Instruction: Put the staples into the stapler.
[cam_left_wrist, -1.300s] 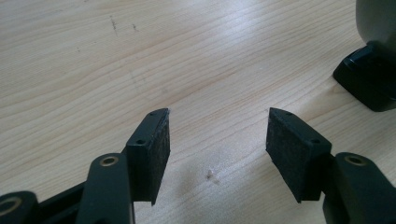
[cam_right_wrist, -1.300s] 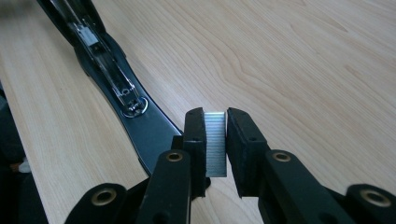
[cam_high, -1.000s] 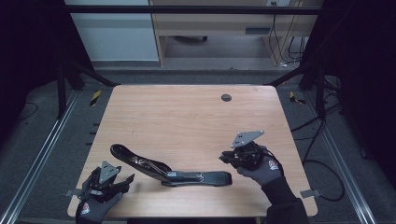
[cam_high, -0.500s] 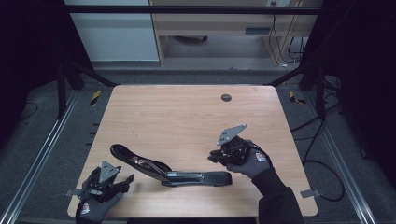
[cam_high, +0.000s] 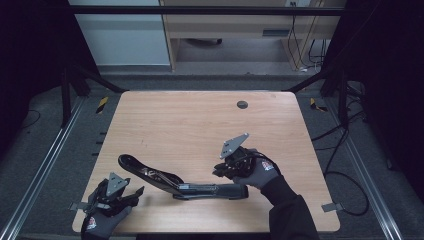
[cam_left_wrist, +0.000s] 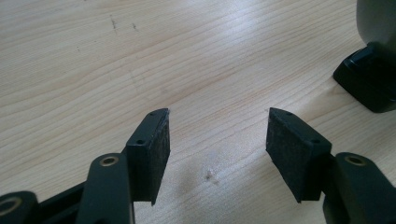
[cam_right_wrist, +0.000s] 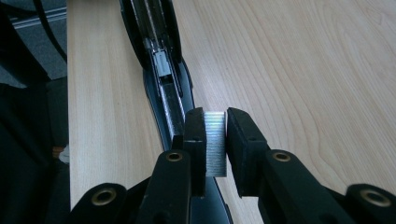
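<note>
So the right gripper has its jaws clamped on a little silver strip of staples, held right over the near end of the open black stapler. The right gripper view looks straight down the stapler's magazine channel, which runs away from the jaws toward the raised top arm; from the high view the staples are too small to make out. There the stapler lies on the table near the front edge, base flat, top arm tilted up to its left. The left gripper sits just left of the stapler's raised arm; its own view has the jaws spread with just bare wood between them. A small dark round grommet sits well beyond the stapler, out of the way.
</note>
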